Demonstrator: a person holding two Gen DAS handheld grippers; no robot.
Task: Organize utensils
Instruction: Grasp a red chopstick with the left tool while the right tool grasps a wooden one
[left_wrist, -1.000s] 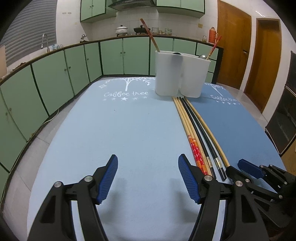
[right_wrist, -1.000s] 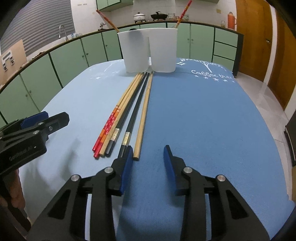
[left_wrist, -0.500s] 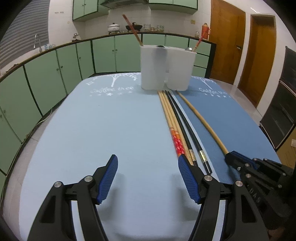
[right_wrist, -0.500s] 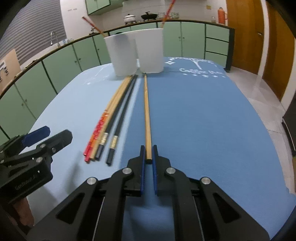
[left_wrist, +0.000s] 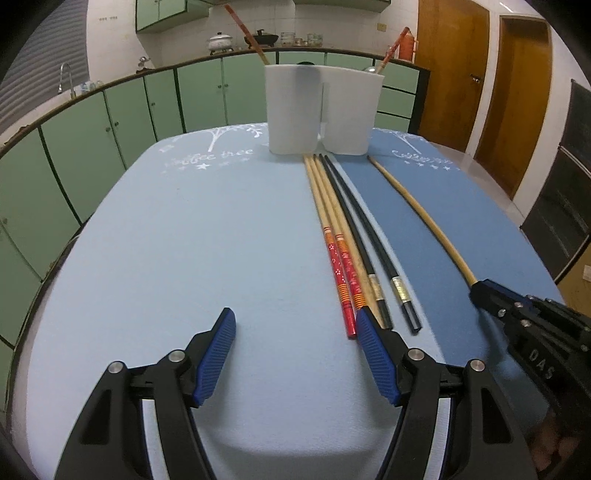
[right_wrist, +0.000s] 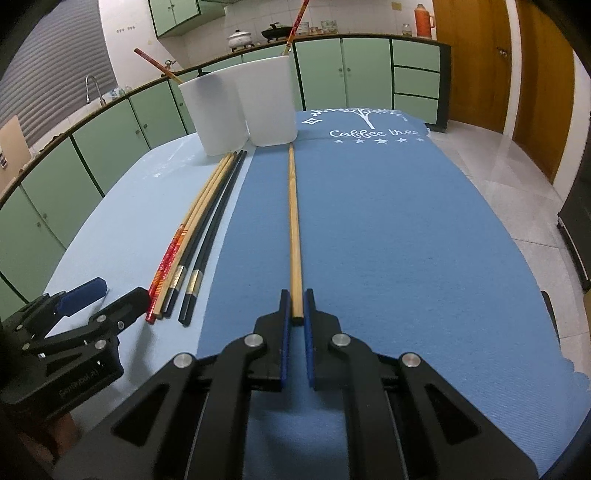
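the table wears two cloths, a pale blue one on the left and a darker blue one on the right, both printed with a white tree. at its far end stand two white holders, touching side by side. the left holder has one red-ended chopstick leaning out of its top; the right holder has another, and what looks like a spoon bowl at its rim, though that is too small to be sure. what else sits inside is hidden by the walls.

on the table the plain wooden chopstick lies apart on the dark cloth, its far tip just short of the right holder. the right gripper is pinched on its near end, pads pressed to both sides. a bundle of four chopsticks, two red-patterned and two black with metal bands, lies close together to its left, tips pointing at the left holder.

the left gripper is spread wide over bare pale cloth, holding nothing, its right finger just beside the near ends of the bundle.

the chopstick should be light, stiff and smooth, so it may swivel in a pinch at one end; a hold nearer the middle would likely steady it, but the end grip suits dropping it tip-first into a holder.
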